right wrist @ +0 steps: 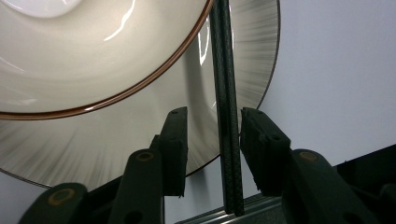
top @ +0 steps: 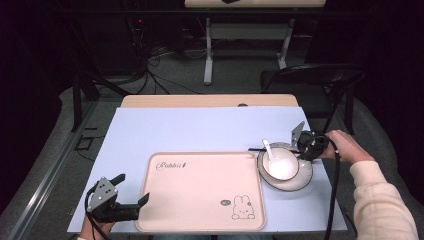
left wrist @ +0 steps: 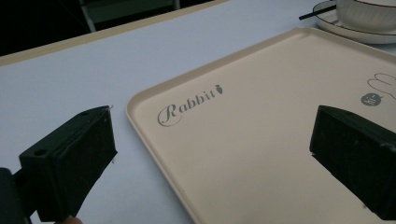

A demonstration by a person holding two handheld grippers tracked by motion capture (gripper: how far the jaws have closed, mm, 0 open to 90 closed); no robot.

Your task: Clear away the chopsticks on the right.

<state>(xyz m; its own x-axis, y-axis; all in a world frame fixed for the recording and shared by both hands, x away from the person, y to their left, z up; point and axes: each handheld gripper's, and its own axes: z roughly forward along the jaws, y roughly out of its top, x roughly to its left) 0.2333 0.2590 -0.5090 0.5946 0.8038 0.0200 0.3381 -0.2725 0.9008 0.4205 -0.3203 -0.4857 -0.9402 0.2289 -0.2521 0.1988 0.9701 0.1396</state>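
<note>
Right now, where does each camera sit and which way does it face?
High view: above the person's side, looking forward and down at the tray; both hands show.
Left gripper view: low, facing across the tray; its open jaws show.
Right gripper view: close over the plate, chopsticks between its jaws.
Shared: tray, plate.

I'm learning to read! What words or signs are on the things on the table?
"Rabbit" with a tiny carrot: grey curly script on the beige rectangular plastic tray, near one corner.
Small dark round speech bubble beside the outlined bunny drawing on the tray: too small to read.
Nothing else carries readable text.
</note>
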